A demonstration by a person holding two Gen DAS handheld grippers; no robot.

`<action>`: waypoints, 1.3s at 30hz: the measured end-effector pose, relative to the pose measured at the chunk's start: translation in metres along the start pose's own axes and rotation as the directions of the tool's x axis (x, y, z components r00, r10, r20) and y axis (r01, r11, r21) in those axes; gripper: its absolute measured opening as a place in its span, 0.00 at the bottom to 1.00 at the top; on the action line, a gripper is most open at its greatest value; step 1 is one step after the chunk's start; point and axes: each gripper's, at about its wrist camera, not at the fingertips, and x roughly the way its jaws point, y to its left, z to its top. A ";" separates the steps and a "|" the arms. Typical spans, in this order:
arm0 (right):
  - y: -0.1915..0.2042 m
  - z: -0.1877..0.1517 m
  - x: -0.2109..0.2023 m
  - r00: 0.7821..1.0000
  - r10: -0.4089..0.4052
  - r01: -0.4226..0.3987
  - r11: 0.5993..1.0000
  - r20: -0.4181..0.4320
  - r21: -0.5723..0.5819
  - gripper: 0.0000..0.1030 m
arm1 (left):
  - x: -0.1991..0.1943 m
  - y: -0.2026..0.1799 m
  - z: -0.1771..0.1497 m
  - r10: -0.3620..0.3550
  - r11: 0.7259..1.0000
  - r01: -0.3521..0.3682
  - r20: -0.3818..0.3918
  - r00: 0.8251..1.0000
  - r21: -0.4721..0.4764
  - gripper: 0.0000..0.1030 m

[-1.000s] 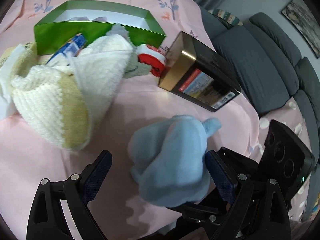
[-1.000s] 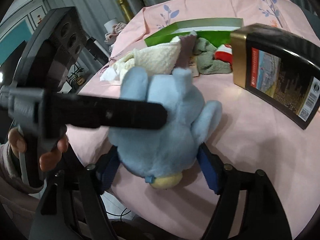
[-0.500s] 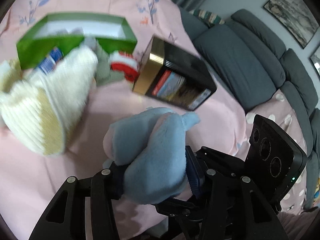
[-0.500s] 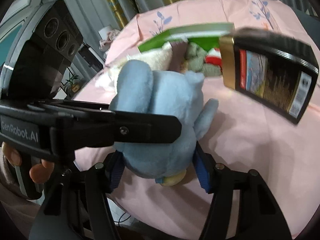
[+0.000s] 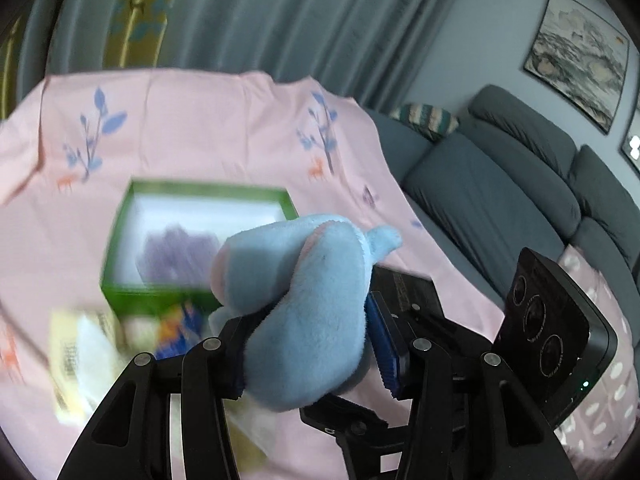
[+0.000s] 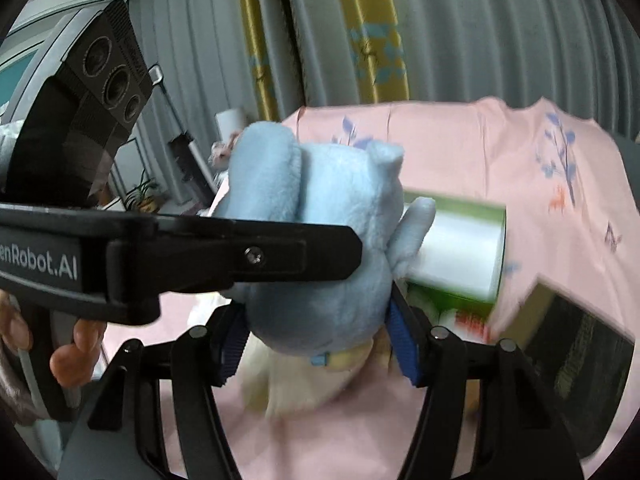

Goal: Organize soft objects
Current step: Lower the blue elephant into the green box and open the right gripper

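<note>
plush (image 5: pixel 308 308) | pinched by both jaws, lifted | green box (image 5: pixel 132 300) ahead-left, likely below | left gripper (image 5: pixel 306 354) nearer

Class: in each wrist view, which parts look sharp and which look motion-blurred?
Left wrist view: the fluffy light-blue plush toy is sharp; the green cardboard box and the clutter beside it smear.
Right wrist view: the same toy is crisp; the box blurs.
</note>
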 end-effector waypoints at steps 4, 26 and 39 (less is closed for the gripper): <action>-0.018 0.028 0.033 1.000 -0.012 0.012 1.000 0.000 0.028 0.60 | 0.017 0.027 0.033 0.015 0.999 -0.015 -0.010 1.000 -0.038 0.49; -0.072 0.035 0.141 0.951 -0.237 0.258 0.962 -0.196 0.086 0.77 | 0.102 0.141 0.050 0.177 0.946 -0.214 -0.166 0.970 -0.242 0.89; -0.011 0.006 0.077 0.972 -0.172 0.168 0.985 -0.162 -0.037 0.77 | 0.019 0.131 -0.011 0.286 0.930 -0.303 -0.109 0.952 -0.209 0.94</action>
